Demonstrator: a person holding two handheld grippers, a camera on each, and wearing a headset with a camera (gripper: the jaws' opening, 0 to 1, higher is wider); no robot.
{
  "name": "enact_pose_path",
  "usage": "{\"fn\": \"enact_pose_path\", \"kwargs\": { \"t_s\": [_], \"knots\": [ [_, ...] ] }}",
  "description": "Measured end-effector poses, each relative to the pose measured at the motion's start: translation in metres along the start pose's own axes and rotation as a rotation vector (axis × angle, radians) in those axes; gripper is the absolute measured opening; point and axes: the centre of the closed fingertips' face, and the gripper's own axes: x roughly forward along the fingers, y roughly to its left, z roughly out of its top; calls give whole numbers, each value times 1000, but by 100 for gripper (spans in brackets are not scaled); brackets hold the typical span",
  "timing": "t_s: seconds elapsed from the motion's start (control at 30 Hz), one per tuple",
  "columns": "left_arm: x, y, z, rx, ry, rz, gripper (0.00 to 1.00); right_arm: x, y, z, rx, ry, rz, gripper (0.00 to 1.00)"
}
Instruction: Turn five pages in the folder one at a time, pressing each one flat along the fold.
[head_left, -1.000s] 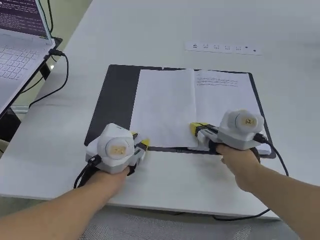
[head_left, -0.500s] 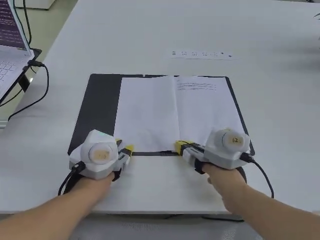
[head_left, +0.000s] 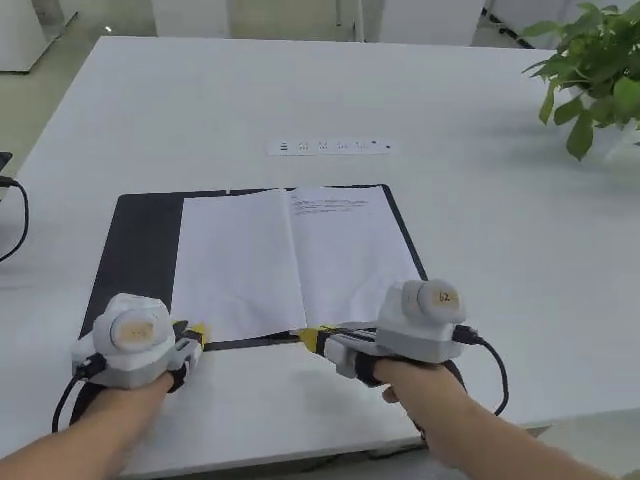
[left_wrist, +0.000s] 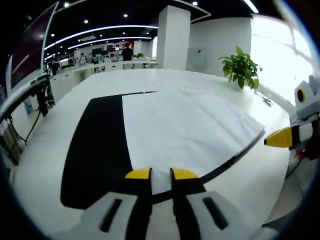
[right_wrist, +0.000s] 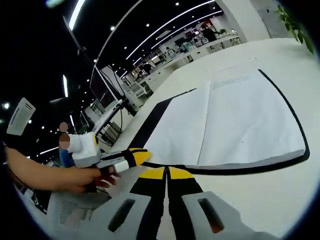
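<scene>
Open folder (head_left: 140, 260), pages (head_left: 240, 262) flat; turns done cannot be told. Left tongs (left_wrist: 161, 173) slightly parted, right tongs (right_wrist: 166, 172) pressed together, both empty.

1. Folder (head_left: 135, 250): black, open, lying flat on the white table (head_left: 300, 90).
2. Left page (head_left: 235, 265): white, blank, flat; a broad strip of bare black cover shows to its left.
3. Right page (head_left: 345, 250): white, flat, with a few lines of small print at its far end, too small to read; a thin black cover edge rims its right side.
4. Fold (head_left: 296, 255): straight crease between the two pages, running from near edge to far edge.
</scene>
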Motion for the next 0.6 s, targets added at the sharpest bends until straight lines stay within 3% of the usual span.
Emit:
{"fn": "enact_pose_path", "kwargs": {
  "t_s": [0.07,0.1,0.13,0.2,0.27,0.3,0.4,0.5,0.6],
  "knots": [
    [-2,-1,0,-80,32,-4,19,-14,9,11,-26,-18,7,0],
    [-7,-1,-4,-117,84,1,18,-21,10,17,-40,-33,-1,0],
    [-10,-4,-6,-138,117,-12,17,-29,12,22,-51,-39,-14,0],
    [-22,-17,-4,-153,140,-59,9,-44,11,32,-52,-43,-50,0],
    [-37,-31,5,-122,124,-92,6,-58,11,42,-67,-76,-79,0],
    [-46,-39,13,-91,91,-118,7,-67,11,49,-73,-99,-95,0],
    [-70,-53,26,-73,64,-150,10,-87,7,56,-77,-123,-144,0],
    [-88,-56,36,-7,49,-148,11,-110,2,66,-91,-171,-194,0],
    [-108,-61,48,9,15,-138,17,-127,-1,72,-99,-208,-225,0]
  ]
}}
